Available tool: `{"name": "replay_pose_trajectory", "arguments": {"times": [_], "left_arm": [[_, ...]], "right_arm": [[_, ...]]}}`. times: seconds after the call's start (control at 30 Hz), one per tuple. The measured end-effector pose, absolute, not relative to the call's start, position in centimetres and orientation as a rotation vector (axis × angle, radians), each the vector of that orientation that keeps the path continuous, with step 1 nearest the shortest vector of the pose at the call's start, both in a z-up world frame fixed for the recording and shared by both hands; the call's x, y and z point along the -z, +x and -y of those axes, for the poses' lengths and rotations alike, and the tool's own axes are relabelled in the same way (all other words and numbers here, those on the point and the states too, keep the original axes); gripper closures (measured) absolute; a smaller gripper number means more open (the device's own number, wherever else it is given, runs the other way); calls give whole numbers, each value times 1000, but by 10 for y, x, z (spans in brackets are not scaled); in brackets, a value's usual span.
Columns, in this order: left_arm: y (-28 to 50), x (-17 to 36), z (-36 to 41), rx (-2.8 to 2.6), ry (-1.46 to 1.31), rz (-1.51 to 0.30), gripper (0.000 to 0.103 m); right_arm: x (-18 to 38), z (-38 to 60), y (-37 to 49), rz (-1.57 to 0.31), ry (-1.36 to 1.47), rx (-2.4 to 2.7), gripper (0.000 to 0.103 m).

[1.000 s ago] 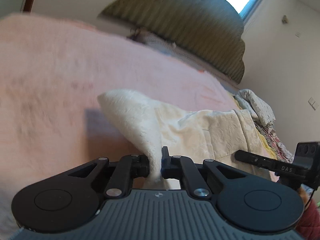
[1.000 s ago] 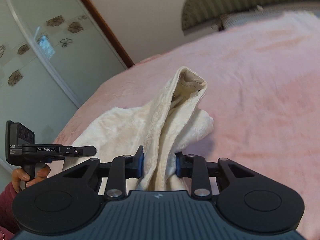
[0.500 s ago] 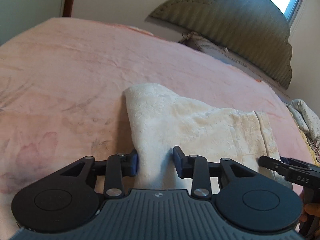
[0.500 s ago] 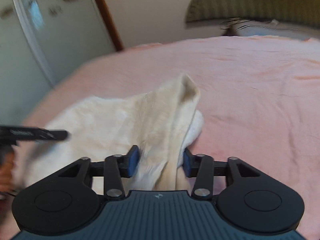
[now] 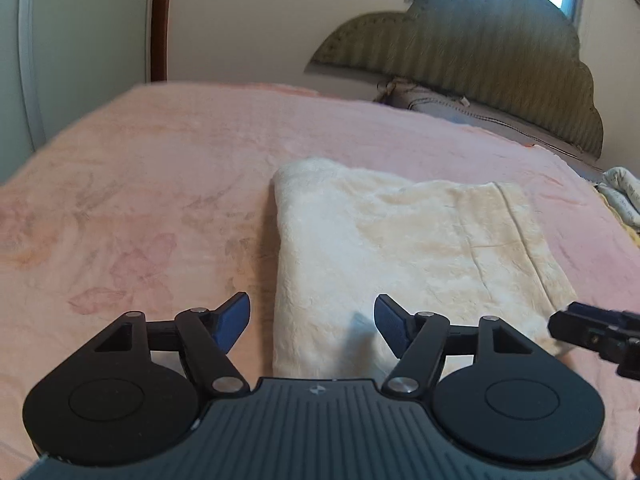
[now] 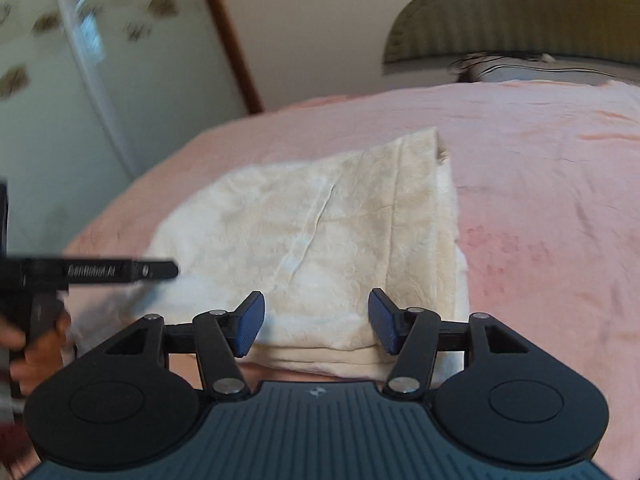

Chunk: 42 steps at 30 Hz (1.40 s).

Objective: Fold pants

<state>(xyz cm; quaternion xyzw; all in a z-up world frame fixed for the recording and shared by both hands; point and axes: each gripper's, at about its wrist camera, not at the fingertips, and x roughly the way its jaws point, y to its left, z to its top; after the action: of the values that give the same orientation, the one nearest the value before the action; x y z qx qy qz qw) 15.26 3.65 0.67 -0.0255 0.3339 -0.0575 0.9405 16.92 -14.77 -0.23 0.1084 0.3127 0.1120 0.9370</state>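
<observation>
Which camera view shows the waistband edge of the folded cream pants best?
The right wrist view: the cream pants lie sharp there, and the waistband edge runs full length, layers visible. The left wrist view shows it only as a band at the far side.

pants (image 5: 404,248): cream, faint crinkled texture, paler white at one edge
bed cover (image 5: 160,184): pink, faded darker leaf-like print
headboard (image 5: 472,44): olive green, vertical ribbing
left gripper (image 5: 312,320): black body, blue pads
right gripper (image 6: 316,320): black body, blue pads
wardrobe door (image 6: 60,60): pale grey-green, brownish flower motifs
door frame (image 5: 160,20): reddish brown
</observation>
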Motion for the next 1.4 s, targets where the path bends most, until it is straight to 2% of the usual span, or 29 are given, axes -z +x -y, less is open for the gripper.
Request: {"name": "replay_pose_trajectory", "arguments": {"times": [0.07,0.1,0.13,0.43,0.53,0.73,1.07,1.4], "left_arm": [[132,-12,-29,97,7,-627,25],[122,-13,-24,89,32,-604,19],[114,-12,-21,81,48,-597,15],[75,15,-28,77,-29,-703,14],[70,23,-31,71,-39,-713,13],[71,26,-31,57,-12,-711,13],[71,37,-26,50,34,-710,11],[68,48,-23,35,65,-676,1]], "right_arm": [[-5,140,148,-603,211,-191,17],[-8,134,138,-582,211,-200,15],[-8,129,131,-572,218,-228,14],[5,81,97,-644,128,-195,13],[12,79,92,-646,125,-167,8],[26,69,88,-633,-45,-104,8],[40,92,91,-666,54,-104,8],[52,93,95,-678,67,-112,5]]}}
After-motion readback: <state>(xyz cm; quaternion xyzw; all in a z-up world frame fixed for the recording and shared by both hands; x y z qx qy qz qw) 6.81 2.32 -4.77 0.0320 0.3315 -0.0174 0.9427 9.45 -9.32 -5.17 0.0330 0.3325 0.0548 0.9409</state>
